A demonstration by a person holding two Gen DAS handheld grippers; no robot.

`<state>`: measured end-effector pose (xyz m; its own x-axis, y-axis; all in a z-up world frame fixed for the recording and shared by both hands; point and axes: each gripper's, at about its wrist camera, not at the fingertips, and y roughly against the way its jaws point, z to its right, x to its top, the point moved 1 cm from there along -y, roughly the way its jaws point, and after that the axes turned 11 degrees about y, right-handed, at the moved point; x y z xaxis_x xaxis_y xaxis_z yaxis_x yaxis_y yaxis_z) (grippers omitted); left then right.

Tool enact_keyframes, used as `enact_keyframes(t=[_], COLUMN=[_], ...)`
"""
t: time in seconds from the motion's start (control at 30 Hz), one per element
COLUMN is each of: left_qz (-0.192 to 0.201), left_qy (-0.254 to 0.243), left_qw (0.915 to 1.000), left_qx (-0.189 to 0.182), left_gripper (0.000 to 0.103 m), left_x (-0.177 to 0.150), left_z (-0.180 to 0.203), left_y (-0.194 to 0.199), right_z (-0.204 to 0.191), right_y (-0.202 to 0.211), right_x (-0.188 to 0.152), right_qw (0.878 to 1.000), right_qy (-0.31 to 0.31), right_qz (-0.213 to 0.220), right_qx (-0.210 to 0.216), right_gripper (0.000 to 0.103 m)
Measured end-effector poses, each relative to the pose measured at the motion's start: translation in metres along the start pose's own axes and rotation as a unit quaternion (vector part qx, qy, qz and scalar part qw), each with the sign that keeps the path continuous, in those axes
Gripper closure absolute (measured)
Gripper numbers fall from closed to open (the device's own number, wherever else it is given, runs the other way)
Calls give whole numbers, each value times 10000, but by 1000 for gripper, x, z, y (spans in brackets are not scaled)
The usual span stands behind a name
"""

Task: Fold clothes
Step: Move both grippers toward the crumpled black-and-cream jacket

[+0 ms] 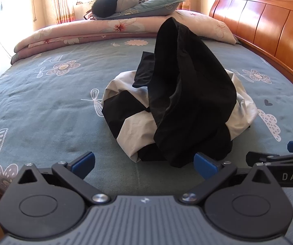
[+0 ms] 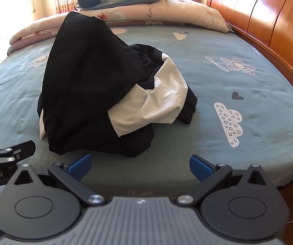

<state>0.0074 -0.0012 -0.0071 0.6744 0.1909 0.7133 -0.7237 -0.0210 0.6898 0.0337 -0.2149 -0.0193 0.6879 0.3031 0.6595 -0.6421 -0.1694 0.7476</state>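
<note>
The clothes (image 1: 179, 102) lie in a crumpled black-and-white heap on the bed (image 1: 44, 106), near its front edge, with a black fold standing up in a peak. How many garments make up the heap cannot be told; the folds hide each other, and the far side is out of sight in both views. Far behind, a dark fuzzy thing (image 1: 103, 7) rests on the pillow (image 1: 146, 8), perhaps a pompom, too blurred to say. The quilt (image 1: 85, 32) is stacked at the far edge, the headboard (image 1: 269, 30) runs along the right and is cut off by the frame.

The left gripper (image 1: 144, 165) is spread wide, nothing between its blue pads, just short of the heap's near hem. The right gripper (image 2: 140, 166) is equally wide and empty, over bare sheet just before the heap. Each shows only partly at the other view's edge.
</note>
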Motion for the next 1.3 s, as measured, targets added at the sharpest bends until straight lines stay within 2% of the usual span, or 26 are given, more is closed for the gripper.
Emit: enact_keyframes(t=[1.1, 1.3], left_qz=[45, 31], left_qy=[226, 390], left_qw=[9997, 9989], left_qx=[40, -244], left_gripper=[1, 1], left_x=[3, 3], left_z=[-4, -10], left_y=[3, 4], right_z=[-2, -1], right_y=[3, 5], right_x=[0, -1], right_qw=[9999, 9998], right_qy=[34, -9], right_qz=[104, 194], right_qx=[-21, 36], right_gripper=[0, 0])
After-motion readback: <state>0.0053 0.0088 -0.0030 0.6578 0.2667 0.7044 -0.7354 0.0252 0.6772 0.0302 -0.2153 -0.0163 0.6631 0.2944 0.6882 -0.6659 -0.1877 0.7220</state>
